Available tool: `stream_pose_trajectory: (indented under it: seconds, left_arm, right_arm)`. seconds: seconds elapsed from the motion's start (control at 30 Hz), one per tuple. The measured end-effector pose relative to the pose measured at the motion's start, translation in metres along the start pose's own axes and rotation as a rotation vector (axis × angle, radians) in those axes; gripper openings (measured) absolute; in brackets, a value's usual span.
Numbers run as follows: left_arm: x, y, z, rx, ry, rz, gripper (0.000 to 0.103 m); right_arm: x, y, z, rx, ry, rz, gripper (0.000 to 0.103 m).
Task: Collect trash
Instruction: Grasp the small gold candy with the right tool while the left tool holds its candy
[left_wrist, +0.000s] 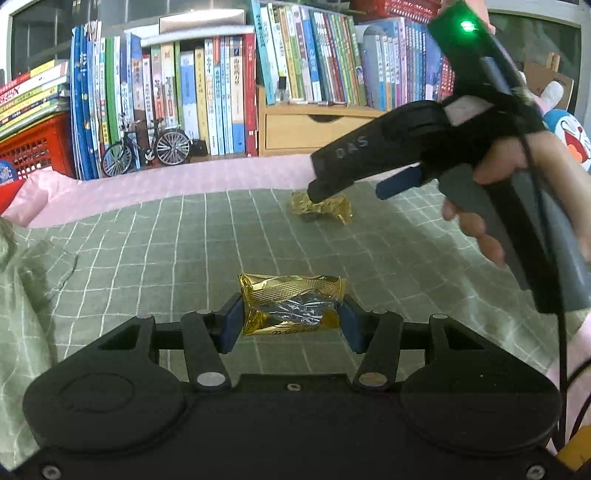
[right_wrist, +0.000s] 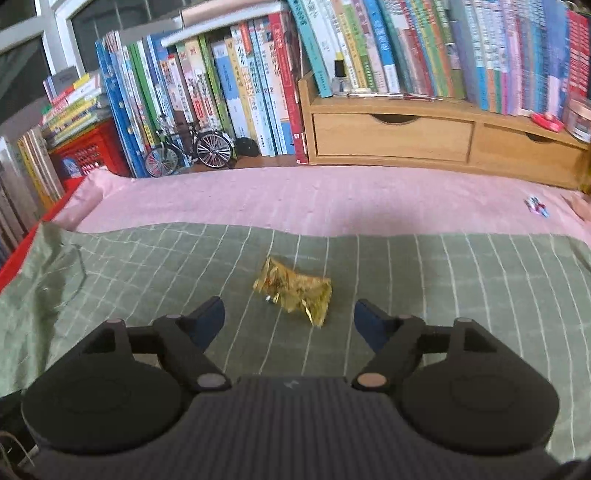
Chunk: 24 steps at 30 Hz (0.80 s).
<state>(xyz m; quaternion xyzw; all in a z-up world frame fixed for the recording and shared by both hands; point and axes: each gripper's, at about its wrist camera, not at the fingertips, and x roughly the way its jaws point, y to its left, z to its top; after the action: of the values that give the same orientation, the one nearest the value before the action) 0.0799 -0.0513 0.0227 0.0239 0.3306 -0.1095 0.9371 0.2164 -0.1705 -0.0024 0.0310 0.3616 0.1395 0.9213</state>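
Item one: a gold foil wrapper (left_wrist: 293, 304), lower centre of the left wrist view, pinched between the two blue pads of the left gripper (left_wrist: 291, 323). We see it flattened, its silver inner side showing, held just above the green checked cloth (left_wrist: 166, 240).

Item two: a second gold wrapper, crumpled (right_wrist: 293, 293), centre of the right wrist view, lying loose on the same cloth. We find the right gripper (right_wrist: 290, 317) with its fingers spread wide, one on each side of this wrapper and short of it; neither pad touches it. No earlier view is to hand for it.

Item three: in the left wrist view, the right gripper (left_wrist: 349, 186) enters from the upper right, angled downward, its dark finger tip over the crumpled wrapper (left_wrist: 321, 208). A hand (left_wrist: 517, 184) wraps the grey handle, fingers curled around it; a green light shines on top of the unit.

Item four, surface: the green checked cloth overlies a pink sheet (right_wrist: 332, 195) that runs across the middle of both views.

Item five, room: rows of upright books (right_wrist: 240, 85), a model bicycle (right_wrist: 190, 149) at left centre, a red crate (right_wrist: 88, 153) at far left, and a wooden drawer unit (right_wrist: 406, 136) at upper right.
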Motion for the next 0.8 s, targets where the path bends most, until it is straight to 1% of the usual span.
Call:
stream_pose_trajectory:
  seconds: [0.2, 0.33, 0.37, 0.43, 0.47, 0.5, 0.57, 0.6, 0.63, 0.8]
  left_arm:
    - [0.020, 0.010, 0.002, -0.026, 0.016, -0.004, 0.052]
    - [0.025, 0.017, 0.003, -0.036, 0.016, -0.009, 0.052]
    - [0.026, 0.019, 0.003, -0.038, 0.017, -0.009, 0.052]
    - [0.026, 0.020, 0.004, -0.042, 0.016, -0.009, 0.052]
    - [0.027, 0.020, 0.004, -0.042, 0.016, -0.007, 0.052]
    - [0.027, 0.020, 0.004, -0.043, 0.016, -0.005, 0.052]
    - [0.025, 0.019, 0.005, -0.045, 0.012, -0.002, 0.052]
    - [0.024, 0.019, 0.005, -0.045, 0.009, -0.001, 0.052]
    - [0.022, 0.018, 0.005, -0.043, 0.006, 0.001, 0.052]
    - [0.011, 0.012, 0.006, -0.031, -0.005, 0.009, 0.052]
  right_arm:
    - [0.039, -0.002, 0.008, 0.008, 0.036, -0.009, 0.085]
    - [0.053, -0.006, 0.006, 0.017, 0.058, 0.006, 0.084]
    - [0.054, -0.006, 0.005, 0.012, 0.060, 0.007, 0.080]
    - [0.053, -0.003, 0.003, -0.015, 0.057, 0.000, 0.059]
    - [0.051, -0.002, 0.003, -0.025, 0.060, 0.002, 0.054]
    - [0.050, -0.003, 0.003, -0.028, 0.063, 0.012, 0.048]
    - [0.044, -0.002, 0.001, -0.027, 0.062, 0.030, 0.040]
    - [0.040, -0.001, -0.001, -0.034, 0.059, 0.031, 0.031]
    - [0.036, 0.000, -0.002, -0.040, 0.055, 0.028, 0.028]
    - [0.014, 0.006, -0.008, -0.052, 0.041, 0.057, 0.028]
